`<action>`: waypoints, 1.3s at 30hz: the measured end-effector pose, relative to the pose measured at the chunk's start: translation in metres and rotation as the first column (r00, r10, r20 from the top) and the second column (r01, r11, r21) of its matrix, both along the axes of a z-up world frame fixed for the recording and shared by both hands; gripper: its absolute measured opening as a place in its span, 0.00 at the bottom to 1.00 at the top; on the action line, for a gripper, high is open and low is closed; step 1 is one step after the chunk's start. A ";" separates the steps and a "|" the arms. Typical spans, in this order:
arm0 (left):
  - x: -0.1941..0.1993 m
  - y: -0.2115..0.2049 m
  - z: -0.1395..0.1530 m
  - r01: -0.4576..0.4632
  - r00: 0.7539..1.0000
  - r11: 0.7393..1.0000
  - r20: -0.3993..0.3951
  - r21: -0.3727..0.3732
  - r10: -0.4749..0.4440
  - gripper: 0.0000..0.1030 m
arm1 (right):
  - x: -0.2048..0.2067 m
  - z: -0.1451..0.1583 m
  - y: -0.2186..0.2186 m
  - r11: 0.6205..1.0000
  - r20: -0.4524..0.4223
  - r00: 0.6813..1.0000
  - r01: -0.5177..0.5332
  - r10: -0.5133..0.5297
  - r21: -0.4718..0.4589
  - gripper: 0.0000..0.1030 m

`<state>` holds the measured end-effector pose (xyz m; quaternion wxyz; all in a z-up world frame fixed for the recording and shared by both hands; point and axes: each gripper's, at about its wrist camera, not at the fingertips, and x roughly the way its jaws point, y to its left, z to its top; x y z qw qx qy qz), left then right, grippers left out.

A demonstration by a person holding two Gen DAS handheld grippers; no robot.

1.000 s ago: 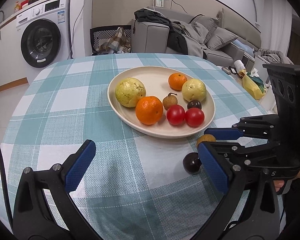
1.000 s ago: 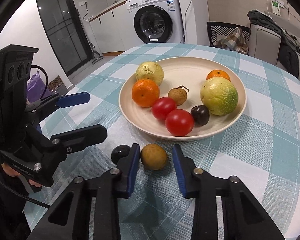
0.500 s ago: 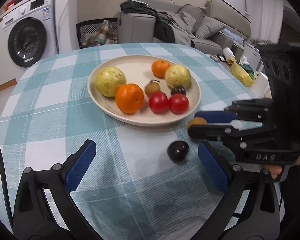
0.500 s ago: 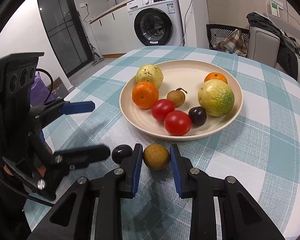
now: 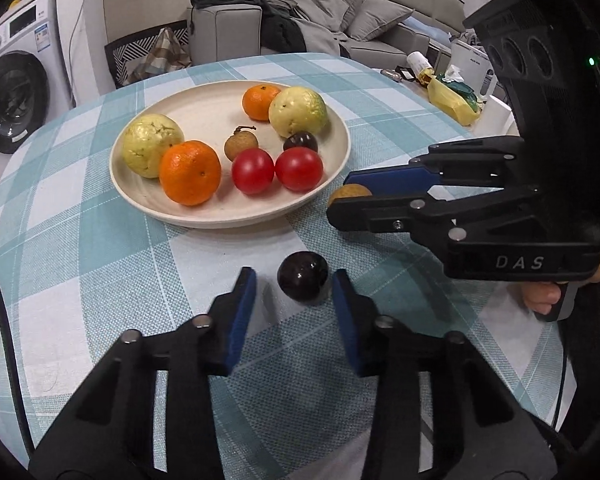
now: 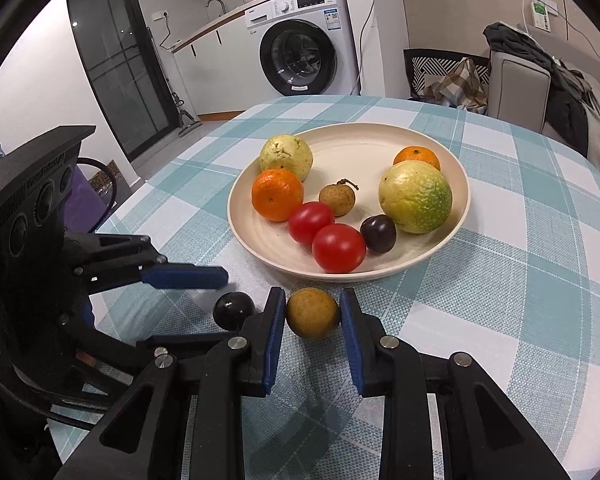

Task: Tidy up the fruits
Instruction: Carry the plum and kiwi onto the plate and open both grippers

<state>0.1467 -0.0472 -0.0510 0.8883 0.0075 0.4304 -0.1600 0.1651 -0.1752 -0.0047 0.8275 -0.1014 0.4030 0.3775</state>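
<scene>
The left gripper [image 5: 294, 294] is closing its jaws around a dark plum [image 5: 303, 282] on the bench [image 5: 80, 240], with a gap left at one pad. Beside it, near the plate [image 6: 458, 216] of fruit, the right gripper [image 6: 312, 314] has its jaws clamped on a brown longan [image 6: 312, 313].

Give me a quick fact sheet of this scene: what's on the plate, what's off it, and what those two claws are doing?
plate: two guavas, two oranges, two tomatoes, one longan, one dark plum
off the plate: dark fruit, brown fruit, both on the tablecloth
left gripper: jaws closing around the dark fruit, left pad not touching yet
right gripper: shut on the brown fruit
</scene>
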 end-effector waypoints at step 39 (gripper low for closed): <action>0.021 0.034 0.028 -0.176 0.967 0.980 0.169 -0.091 0.189 0.22 | 0.006 0.018 0.012 0.994 0.075 0.995 0.060 -0.067 0.087 0.28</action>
